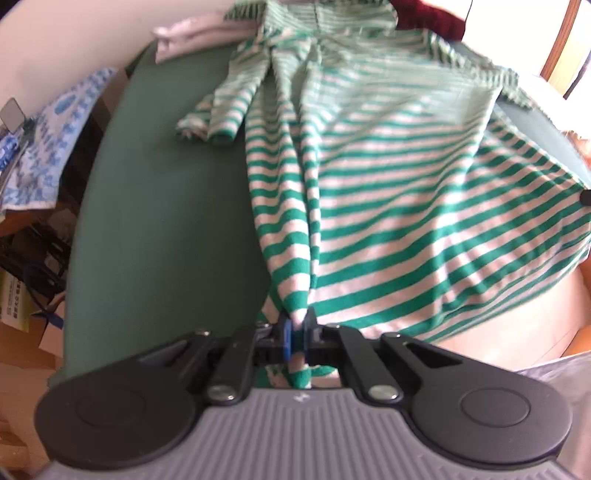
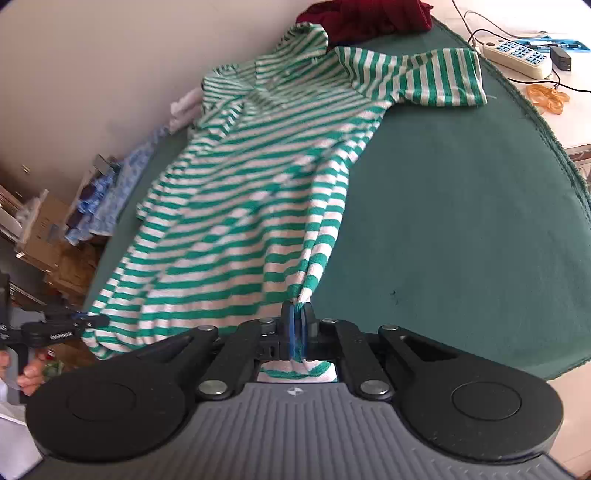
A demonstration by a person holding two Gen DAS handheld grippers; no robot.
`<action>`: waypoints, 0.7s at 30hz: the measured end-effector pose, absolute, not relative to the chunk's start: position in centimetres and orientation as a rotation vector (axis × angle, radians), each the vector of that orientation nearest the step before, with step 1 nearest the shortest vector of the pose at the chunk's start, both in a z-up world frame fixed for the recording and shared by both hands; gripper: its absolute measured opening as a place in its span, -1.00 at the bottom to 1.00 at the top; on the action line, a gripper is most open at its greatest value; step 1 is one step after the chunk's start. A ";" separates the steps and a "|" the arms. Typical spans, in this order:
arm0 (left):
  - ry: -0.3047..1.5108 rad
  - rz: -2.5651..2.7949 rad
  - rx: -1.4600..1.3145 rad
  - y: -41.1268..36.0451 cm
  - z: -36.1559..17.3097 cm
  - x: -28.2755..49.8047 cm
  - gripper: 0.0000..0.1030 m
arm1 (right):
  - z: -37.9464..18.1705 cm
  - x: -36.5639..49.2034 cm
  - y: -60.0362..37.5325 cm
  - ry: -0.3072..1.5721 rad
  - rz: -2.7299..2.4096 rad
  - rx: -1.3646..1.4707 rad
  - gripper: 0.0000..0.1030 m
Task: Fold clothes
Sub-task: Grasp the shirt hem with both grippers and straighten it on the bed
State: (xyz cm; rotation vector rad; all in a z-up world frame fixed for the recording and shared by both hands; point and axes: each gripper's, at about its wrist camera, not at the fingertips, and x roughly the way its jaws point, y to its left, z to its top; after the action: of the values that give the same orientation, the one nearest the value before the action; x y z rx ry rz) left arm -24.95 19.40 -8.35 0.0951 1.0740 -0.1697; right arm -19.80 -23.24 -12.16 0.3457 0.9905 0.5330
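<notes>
In your left wrist view, the left gripper (image 1: 297, 328) has its jaws clamped on a hem corner of the striped shirt (image 1: 388, 192), which stretches from bottom centre up to the top of the frame over the green table (image 1: 159, 206). It looks a soft, light knit; expect it to sag and bunch between grips. A white cloth (image 1: 192, 35) sits upper left.

In your right wrist view, the right gripper (image 2: 297, 325) is pinched shut on the other hem corner. Open table fills the right half; the maroon garment (image 2: 369, 18) and power strip (image 2: 517, 55) crowd the top right edge.
</notes>
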 end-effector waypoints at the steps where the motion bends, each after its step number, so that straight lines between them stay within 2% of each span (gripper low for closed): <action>1: 1.046 -0.179 0.074 19.3 -7.2 -25.5 -0.99 | -11.2 -20.1 -24.0 0.978 0.551 0.353 -0.93; 5: 0.997 -0.198 0.056 18.9 -4.7 -27.4 -0.96 | -8.1 -21.9 -27.0 0.956 0.602 0.317 -0.94; 7: 1.039 -0.186 0.069 19.1 -5.7 -27.6 -0.83 | -7.9 -22.7 -28.1 0.971 0.598 0.272 -0.94; 9: 1.094 -0.154 0.097 19.4 -7.6 -27.7 -0.68 | -8.9 -22.9 -28.6 1.015 0.571 0.210 -0.94; 12: 1.222 -0.083 0.137 20.2 -11.1 -27.5 -0.70 | -12.3 -22.8 -28.2 1.121 0.503 0.113 -0.94; 16: 1.175 -0.064 0.183 20.3 -9.9 -27.7 -0.69 | -14.2 -22.1 -27.7 1.215 0.403 0.000 -0.84; 17: 1.158 -0.062 0.193 20.2 -9.6 -27.6 -0.69 | -13.5 -21.8 -27.6 1.187 0.386 -0.017 -0.72; 18: 1.106 -0.074 0.189 19.6 -8.6 -27.1 -0.61 | -12.7 -21.4 -27.5 1.146 0.374 -0.023 -0.67; 19: 1.059 -0.083 0.188 19.0 -7.9 -26.5 -0.50 | -11.6 -20.7 -27.4 1.078 0.385 -0.006 -0.66; 21: 1.021 -0.080 0.222 17.4 -8.1 -24.3 -0.48 | -10.2 -19.0 -26.2 0.964 0.452 0.038 -0.66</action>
State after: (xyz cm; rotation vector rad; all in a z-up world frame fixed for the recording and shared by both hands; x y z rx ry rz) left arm -24.28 17.36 -8.06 0.2219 1.0208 -0.0800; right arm -19.01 -26.20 -10.22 0.0381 0.9639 0.4520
